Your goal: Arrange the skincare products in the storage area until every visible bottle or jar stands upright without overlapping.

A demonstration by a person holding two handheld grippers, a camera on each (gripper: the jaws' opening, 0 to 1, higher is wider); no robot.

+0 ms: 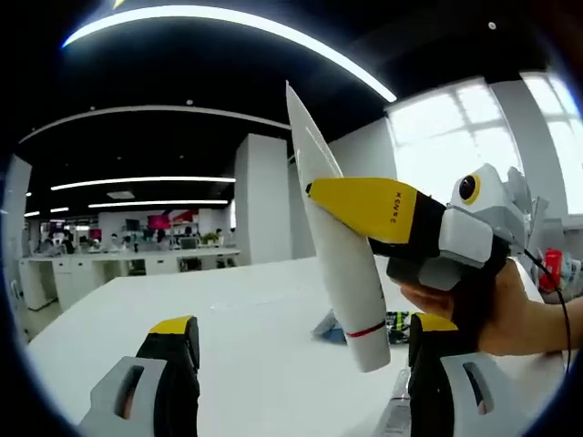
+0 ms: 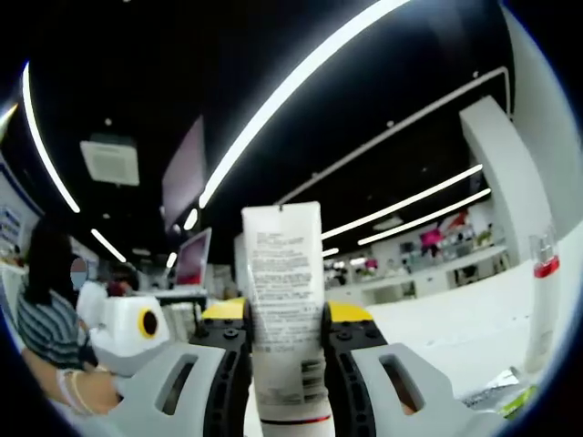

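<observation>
A white squeeze tube (image 1: 335, 246) with a red band near its cap hangs tilted in the air over the white table (image 1: 228, 319), crimped end up and cap end down. My right gripper (image 1: 328, 196) enters from the right, shut on the tube's middle with a yellow-tipped jaw across its front. In the right gripper view the same tube (image 2: 282, 291) stands between the jaws of my right gripper (image 2: 284, 319), printed text facing me. My left gripper (image 1: 301, 332) stands open low over the table, nothing between its fingers, just short of the tube's cap end.
A hand (image 1: 515, 319) holds the right gripper. A tall white bottle with a red band (image 2: 544, 291) stands on the table at the right, with small green and black packets (image 2: 510, 396) near it. A person in a striped top (image 2: 41, 328) is at the left.
</observation>
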